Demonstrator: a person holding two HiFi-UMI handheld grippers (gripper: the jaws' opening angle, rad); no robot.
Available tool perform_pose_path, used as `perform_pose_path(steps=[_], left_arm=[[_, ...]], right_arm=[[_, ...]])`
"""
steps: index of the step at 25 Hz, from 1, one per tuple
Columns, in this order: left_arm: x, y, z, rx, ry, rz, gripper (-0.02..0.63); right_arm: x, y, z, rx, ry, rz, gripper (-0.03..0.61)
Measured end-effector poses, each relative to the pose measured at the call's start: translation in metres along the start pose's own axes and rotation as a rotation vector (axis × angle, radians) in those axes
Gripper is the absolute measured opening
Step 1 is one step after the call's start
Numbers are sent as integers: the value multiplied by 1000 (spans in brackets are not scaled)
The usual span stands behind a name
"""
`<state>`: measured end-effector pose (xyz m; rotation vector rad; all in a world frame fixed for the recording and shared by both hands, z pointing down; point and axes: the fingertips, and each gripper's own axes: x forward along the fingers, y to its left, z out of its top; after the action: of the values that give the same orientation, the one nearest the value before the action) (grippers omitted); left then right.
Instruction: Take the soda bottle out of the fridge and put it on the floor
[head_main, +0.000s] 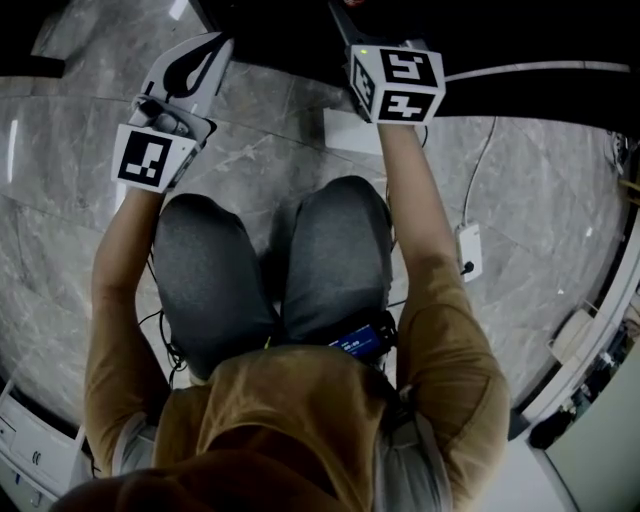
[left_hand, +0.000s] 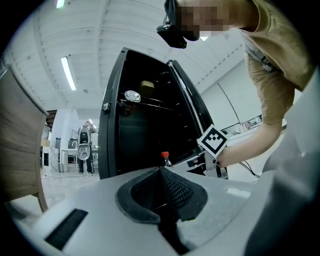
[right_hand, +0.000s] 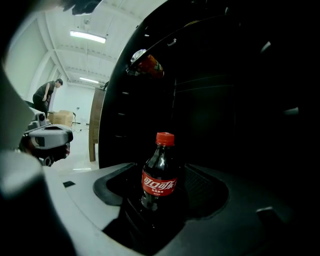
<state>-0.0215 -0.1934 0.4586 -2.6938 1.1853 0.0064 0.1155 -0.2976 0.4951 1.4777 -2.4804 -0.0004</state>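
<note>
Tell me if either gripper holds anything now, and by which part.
Nothing is held. The bottle stands between the open jaws of the right gripper, pads off it. The left gripper is shut on nothing.

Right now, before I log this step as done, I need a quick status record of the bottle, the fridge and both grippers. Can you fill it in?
soda bottle: upright, red cap on, red label facing the right gripper view
bottle base: hidden by the gripper body, so floor contact is unconfirmed
fridge: door open, interior dark
right gripper: jaws wide apart, bottle between them, pads not pressing on it
left gripper: jaws together, nothing held
</note>
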Motion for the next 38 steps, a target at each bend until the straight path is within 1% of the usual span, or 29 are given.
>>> perform_pose_path(steps=[2,4,8,10,14,23,30,33,38], left_arm=[[-5,8,1,-9,-8,36,2],[-7,12,2,-8,-20,56,2],[-13,8,-2,9,-6,61,2],[-17,8,-2,4,-4,70,2],[-21,10,-5,-12,0,92,2],[-30,7,-3,-3,0,110,2],[-42,11,0,3,-3,140,2],[-45,9,2,7,-3,139,2],[-44,6,5,-13,-13,139,2]], right_arm=[[4,-1,0,12,2,8,284],[9,-2,1,20,-1,12,287],[17,1,-1,14,5,25,287],[18,3,0,7,0,24,287],[27,3,-2,25,-2,23,287],[41,-3,-5,3,5,8,288],[44,-2,-4,-7,-2,4,290],[46,-1,-4,-14,2,5,291],[47,-2,-4,-18,-19,-14,293]])
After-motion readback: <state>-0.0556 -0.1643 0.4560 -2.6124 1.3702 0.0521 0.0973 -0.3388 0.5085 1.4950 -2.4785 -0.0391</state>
